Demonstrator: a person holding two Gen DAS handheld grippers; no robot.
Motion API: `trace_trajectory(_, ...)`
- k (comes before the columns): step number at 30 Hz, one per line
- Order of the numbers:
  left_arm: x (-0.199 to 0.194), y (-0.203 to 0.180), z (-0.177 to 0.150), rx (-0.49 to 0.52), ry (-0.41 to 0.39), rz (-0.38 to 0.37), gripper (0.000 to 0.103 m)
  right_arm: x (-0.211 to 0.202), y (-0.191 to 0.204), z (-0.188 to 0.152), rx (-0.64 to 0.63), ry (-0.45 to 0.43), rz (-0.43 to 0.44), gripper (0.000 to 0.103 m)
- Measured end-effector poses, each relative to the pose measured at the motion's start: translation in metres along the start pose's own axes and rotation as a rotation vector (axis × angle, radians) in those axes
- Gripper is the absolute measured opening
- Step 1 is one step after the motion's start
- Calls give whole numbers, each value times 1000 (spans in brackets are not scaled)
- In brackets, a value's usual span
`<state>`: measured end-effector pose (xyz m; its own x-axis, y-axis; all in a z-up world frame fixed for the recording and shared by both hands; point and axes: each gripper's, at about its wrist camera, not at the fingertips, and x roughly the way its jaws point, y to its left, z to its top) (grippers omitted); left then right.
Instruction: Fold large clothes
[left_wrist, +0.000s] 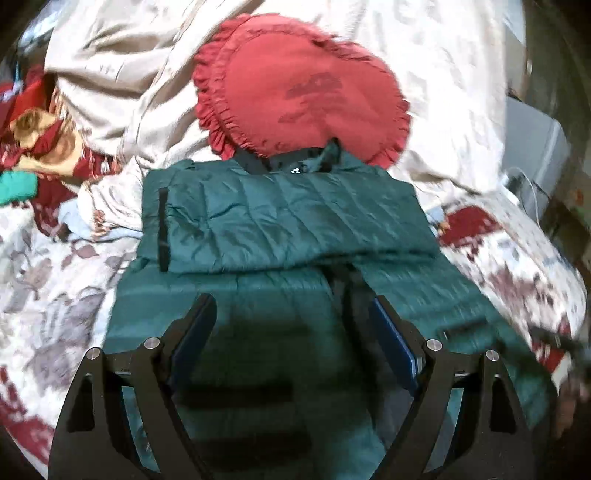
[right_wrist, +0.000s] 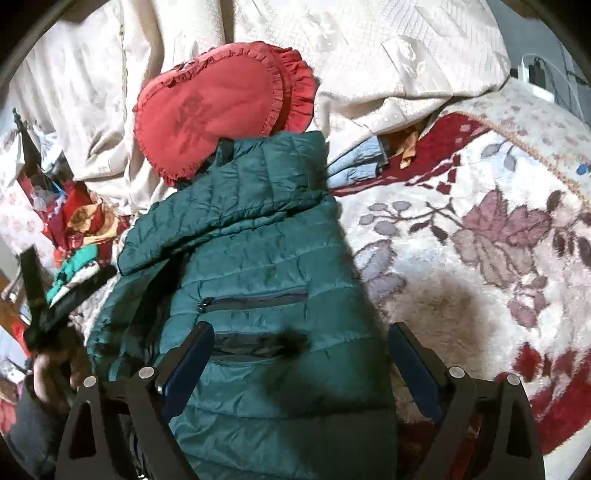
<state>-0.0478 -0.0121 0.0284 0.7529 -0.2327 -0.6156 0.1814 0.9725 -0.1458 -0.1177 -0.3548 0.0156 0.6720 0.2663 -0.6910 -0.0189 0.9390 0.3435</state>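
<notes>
Green quilted jacket (right_wrist: 258, 258), sleeves folded across, on floral bed blanket (right_wrist: 461, 229), red heart cushion (right_wrist: 207, 122) beyond; left gripper (left_wrist: 291, 314) and right gripper (right_wrist: 301, 343) wide, empty.

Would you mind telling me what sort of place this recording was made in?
Most likely a bedroom, with the work done on a bed: the green puffer jacket lies on a floral blanket, with a cream bedspread bunched behind it and a red heart-shaped cushion on top.

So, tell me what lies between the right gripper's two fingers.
In the right wrist view, the green quilted jacket lies beneath the right gripper, its zip pocket just beyond the spread fingers, which hold nothing.
</notes>
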Motion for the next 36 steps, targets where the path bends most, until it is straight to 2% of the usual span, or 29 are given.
trace_trajectory(4,-26,5,-4,53,-4,50,85,7,-18,1,88,46,48,93)
trace_trajectory(8,-31,24,-6,72,-17,113,85,1,-35,-7,189,39,64,93)
trace_trajectory(10,-33,38,-15,41,-14,109,85,-4,-39,-9,202,27,75,93)
trace_trajectory(13,-28,62,-22,-72,29,126,85,-3,-46,-11,240,47,104,93)
trace_trajectory(15,-29,66,-22,-109,16,139,85,-3,-52,-12,274,62,112,93)
trace_trajectory(19,-22,64,-29,-85,47,137,85,-14,-58,-12,307,49,83,93)
trace_trajectory(20,-22,62,-26,-83,60,128,85,-17,-56,-13,295,50,60,93)
trace_trajectory(22,-27,49,-18,-34,32,97,85,-22,-55,-17,271,41,33,93)
trace_trajectory(24,-32,40,-11,-9,16,111,85,-25,-60,-24,302,23,67,93)
trace_trajectory(28,-46,24,-5,10,-44,88,85,-27,-73,-40,481,-87,184,93)
trace_trajectory(30,-43,16,7,-65,-6,80,85,-26,-70,-35,490,-86,164,93)
trace_trajectory(32,-41,4,28,-200,1,-27,85,-33,-61,-27,439,-95,133,93)
trace_trajectory(33,-40,-4,33,-216,-7,-55,85,-36,-56,-25,414,-96,120,93)
trace_trajectory(36,-17,-49,41,-153,-25,-135,85,-43,-51,-25,427,-96,121,93)
